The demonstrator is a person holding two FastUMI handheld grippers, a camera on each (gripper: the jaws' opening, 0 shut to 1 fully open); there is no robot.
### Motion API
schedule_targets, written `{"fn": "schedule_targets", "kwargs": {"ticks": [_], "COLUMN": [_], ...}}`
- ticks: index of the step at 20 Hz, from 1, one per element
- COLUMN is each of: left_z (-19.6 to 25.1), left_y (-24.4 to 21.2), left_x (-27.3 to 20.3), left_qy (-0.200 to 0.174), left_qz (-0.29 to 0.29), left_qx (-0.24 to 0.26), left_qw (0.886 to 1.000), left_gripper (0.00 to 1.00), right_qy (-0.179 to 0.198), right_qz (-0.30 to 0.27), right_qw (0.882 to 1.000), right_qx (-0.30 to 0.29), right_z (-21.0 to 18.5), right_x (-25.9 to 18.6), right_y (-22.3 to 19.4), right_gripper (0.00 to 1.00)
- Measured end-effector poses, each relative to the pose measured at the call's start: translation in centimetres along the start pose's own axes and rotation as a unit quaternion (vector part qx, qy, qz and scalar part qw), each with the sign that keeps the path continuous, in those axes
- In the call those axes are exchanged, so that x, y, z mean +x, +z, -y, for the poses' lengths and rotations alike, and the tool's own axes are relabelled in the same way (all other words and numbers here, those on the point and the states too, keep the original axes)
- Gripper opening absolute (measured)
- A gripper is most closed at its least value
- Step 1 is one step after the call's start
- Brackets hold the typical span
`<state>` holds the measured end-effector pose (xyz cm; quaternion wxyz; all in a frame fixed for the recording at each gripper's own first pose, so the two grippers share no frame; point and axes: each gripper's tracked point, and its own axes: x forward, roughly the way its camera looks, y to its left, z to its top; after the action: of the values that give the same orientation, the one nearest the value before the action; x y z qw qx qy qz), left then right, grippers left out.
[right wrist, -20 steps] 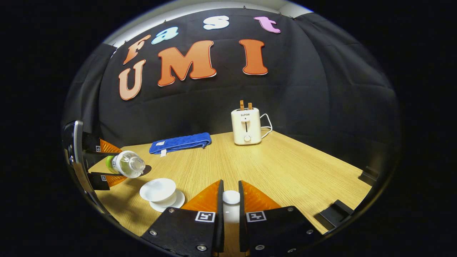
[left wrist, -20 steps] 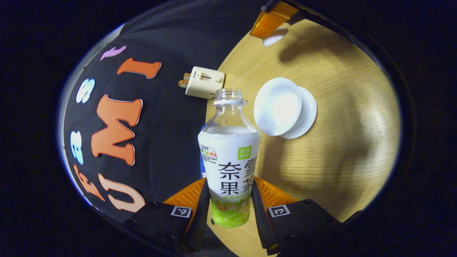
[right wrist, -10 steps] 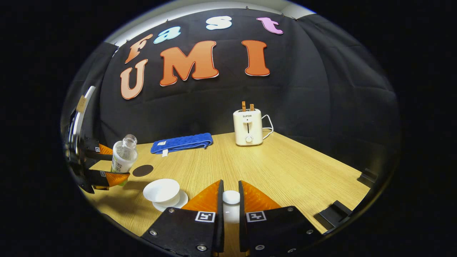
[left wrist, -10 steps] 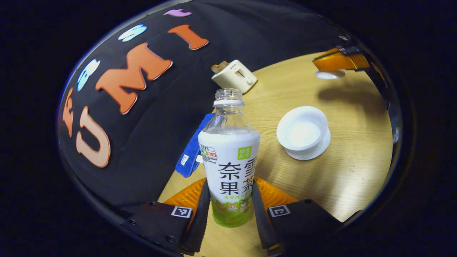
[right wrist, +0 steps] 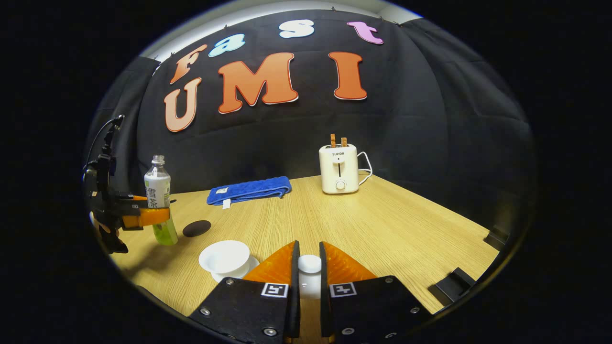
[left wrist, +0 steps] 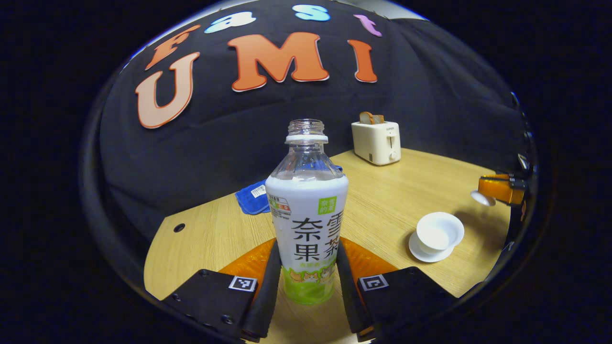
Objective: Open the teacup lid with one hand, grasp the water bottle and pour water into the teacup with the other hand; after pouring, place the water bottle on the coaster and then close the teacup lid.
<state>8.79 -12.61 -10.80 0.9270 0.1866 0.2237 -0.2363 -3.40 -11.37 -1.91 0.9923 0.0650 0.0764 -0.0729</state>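
Left gripper view: left hand-held gripper (left wrist: 306,282) clamps the upright water bottle (left wrist: 308,215), seemingly above the table (left wrist: 406,181).

clear plastic bottle (left wrist: 306,210), wood-grain table (left wrist: 406,181)

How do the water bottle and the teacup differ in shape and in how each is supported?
The water bottle is tall, narrow and labelled; the teacup is low, wide and plain white. The bottle is clamped upright in the left hand-held gripper; the teacup rests on its saucer. Both are uncapped and open at the top.
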Motion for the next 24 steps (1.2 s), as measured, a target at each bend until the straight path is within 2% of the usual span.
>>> {"fn": "schedule_targets", "kwargs": {"ticks": [2,3,5,8,13,14,19,24], "left_z": [-1.0,-1.6,-3.3,-4.0,-4.2,-4.4,-4.4,-4.5], "left_y": [1.0,1.3,1.7,2.0,2.1,2.0,0.3,-0.1], "left_x": [1.3,1.9,3.1,5.0,7.7,7.9,8.8,9.1], "left_qy": [0.001,0.006,0.021,0.030,0.037,0.038,0.035,0.036], "left_qz": [0.017,0.028,0.043,0.059,0.075,0.072,0.048,0.043], "left_qx": [-0.045,-0.057,-0.069,-0.081,-0.077,-0.075,-0.083,-0.081], "left_qw": [0.999,0.998,0.996,0.995,0.994,0.994,0.995,0.995], "left_gripper": [0.66,0.60,0.63,0.62,0.62,0.65,0.62,0.62], "right_qy": [-0.001,-0.001,0.000,0.001,-0.004,-0.005,-0.016,-0.011], "right_qz": [-0.002,-0.003,-0.005,-0.006,-0.010,-0.010,-0.013,-0.018], "right_qw": [1.000,1.000,1.000,1.000,1.000,1.000,0.999,0.999], "right_qx": [-0.002,-0.003,-0.005,-0.009,-0.013,-0.013,-0.026,-0.025], "right_z": [-0.1,-0.2,-0.5,-0.7,-0.5,-0.4,0.0,-0.3], "right_x": [0.2,0.3,0.4,0.6,1.1,1.2,1.6,1.7], "right_y": [-0.1,-0.1,-0.1,0.0,0.0,0.0,-0.3,-0.6], "right_gripper": [0.17,0.17,0.17,0.17,0.17,0.17,0.17,0.17]}}
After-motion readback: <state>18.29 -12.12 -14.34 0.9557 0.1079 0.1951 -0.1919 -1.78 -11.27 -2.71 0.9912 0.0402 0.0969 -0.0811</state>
